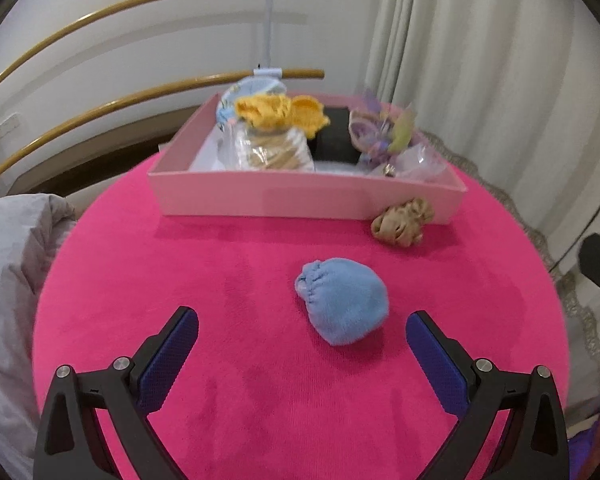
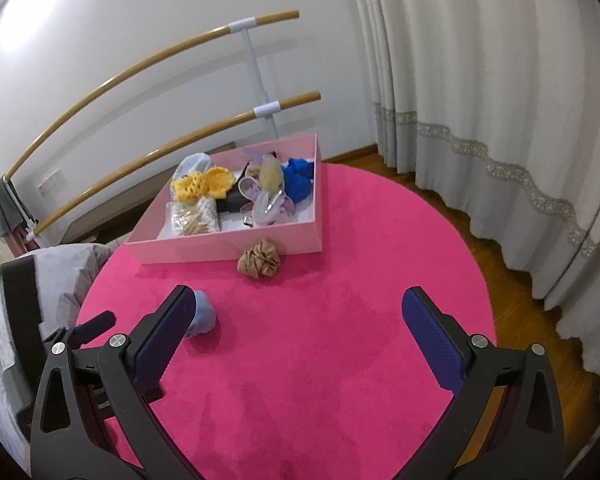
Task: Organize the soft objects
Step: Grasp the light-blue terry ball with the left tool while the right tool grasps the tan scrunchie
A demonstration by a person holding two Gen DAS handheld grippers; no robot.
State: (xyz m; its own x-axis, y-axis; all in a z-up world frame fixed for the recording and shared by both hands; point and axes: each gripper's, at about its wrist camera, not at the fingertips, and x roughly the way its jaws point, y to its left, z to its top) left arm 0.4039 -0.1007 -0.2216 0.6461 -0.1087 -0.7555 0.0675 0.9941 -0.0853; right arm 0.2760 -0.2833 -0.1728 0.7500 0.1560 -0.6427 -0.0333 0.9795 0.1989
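While the left claw (image 1: 302,322) hangs released just short of the blue bundle (image 1: 342,300) on the pink worktop (image 1: 220,264), it should straddle the bundle squarely before clenching; right claw (image 2: 298,306) released, empty.

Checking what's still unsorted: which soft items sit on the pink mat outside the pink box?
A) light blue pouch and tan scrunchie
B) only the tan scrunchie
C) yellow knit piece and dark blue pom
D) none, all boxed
A: the light blue pouch lies on the mat between the open fingers of the left gripper, and the tan scrunchie sits against the outside front wall of the pink box.
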